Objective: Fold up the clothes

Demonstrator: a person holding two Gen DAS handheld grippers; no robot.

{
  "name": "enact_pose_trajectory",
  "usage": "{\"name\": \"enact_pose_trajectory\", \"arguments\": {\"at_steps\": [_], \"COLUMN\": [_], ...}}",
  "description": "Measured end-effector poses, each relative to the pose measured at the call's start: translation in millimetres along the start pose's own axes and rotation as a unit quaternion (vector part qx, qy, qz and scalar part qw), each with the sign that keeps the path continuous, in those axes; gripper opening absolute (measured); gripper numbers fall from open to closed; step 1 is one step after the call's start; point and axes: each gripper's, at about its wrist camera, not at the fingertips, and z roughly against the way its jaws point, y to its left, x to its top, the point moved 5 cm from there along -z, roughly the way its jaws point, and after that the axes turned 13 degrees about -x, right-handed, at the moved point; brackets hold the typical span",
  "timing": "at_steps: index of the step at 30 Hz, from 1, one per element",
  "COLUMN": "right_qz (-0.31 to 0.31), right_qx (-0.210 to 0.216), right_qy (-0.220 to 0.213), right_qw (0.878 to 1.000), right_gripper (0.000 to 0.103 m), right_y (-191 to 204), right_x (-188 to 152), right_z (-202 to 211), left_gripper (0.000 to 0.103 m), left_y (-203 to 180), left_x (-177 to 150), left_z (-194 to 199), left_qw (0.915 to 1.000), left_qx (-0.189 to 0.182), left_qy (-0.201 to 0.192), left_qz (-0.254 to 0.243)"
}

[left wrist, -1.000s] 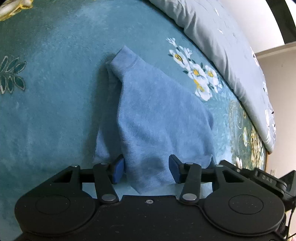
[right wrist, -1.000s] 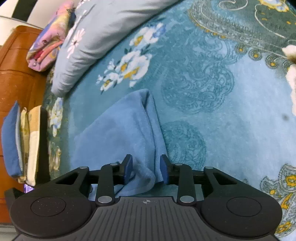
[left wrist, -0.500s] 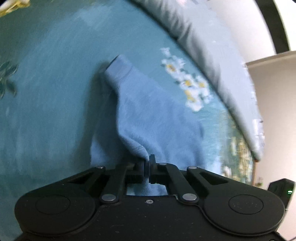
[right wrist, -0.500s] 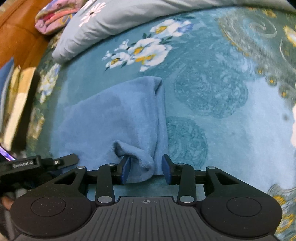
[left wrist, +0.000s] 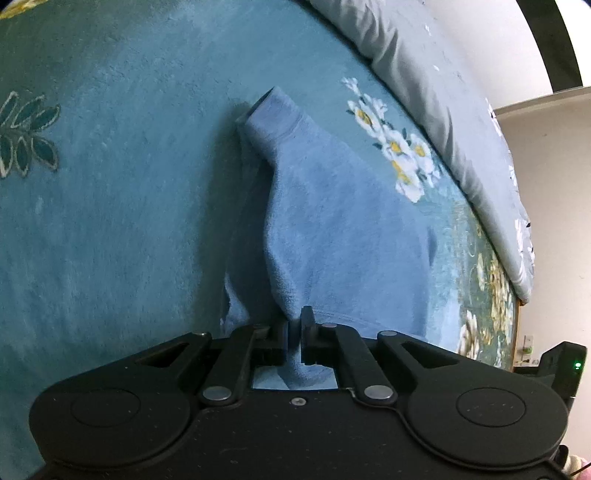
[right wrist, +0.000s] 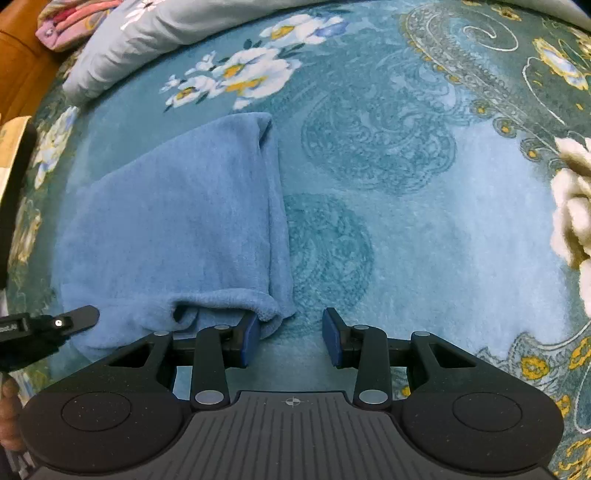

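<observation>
Soft teal bed cover with white and yellow flowers fills both views, and it is the big flat place where the folding happens. One blue fleece garment lies on it, near the long grey pillow at the far edge. It looks folded over on itself, with one narrow end, maybe a sleeve or a collar, pointing away.

Two grippers work here, one in each of the person's hands. The left gripper has its jaws clenched on the near edge of the blue garment, and a pinch of cloth bunches up between them. I think it holds the edge so that part can be lifted and folded.

The right gripper points down at the other near corner. Its jaws are released and hold nothing, with only bed cover between them. One jaw sits just beside the rolled hem, so it seems ready to take that corner too.

One white fluffy thing lies at the side, well apart. One pink and yellow bundle sits far off by the pillow
</observation>
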Motion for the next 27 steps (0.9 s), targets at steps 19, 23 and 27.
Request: {"name": "enact_pose_trajectory", "arguments": {"at_steps": [19,23,27], "right_qz": [-0.036,-0.061,-0.048], "right_qx": [0.088,0.114,0.111], "right_qy": [-0.037,-0.024,-0.023], "right_qw": [0.995,0.991,0.992], "right_gripper": [0.066,0.082,0.082], "right_y": [-13.2,-5.7,3.1], "right_x": [37.4,51.0,58.1], "right_z": [22.7,-0.8,-16.9], "left_gripper": [0.071,0.079,0.093], "left_y": [-4.2,-0.5,0.3], "left_x": [36.7,46.5,49.6], "left_z": [17.9,-0.5,-16.0], "left_qw": [0.9956,0.9941,0.9940], "left_qx": [0.064,0.066,0.047], "left_qy": [-0.024,-0.015,-0.003], "left_qz": [-0.064,-0.085,-0.099]}}
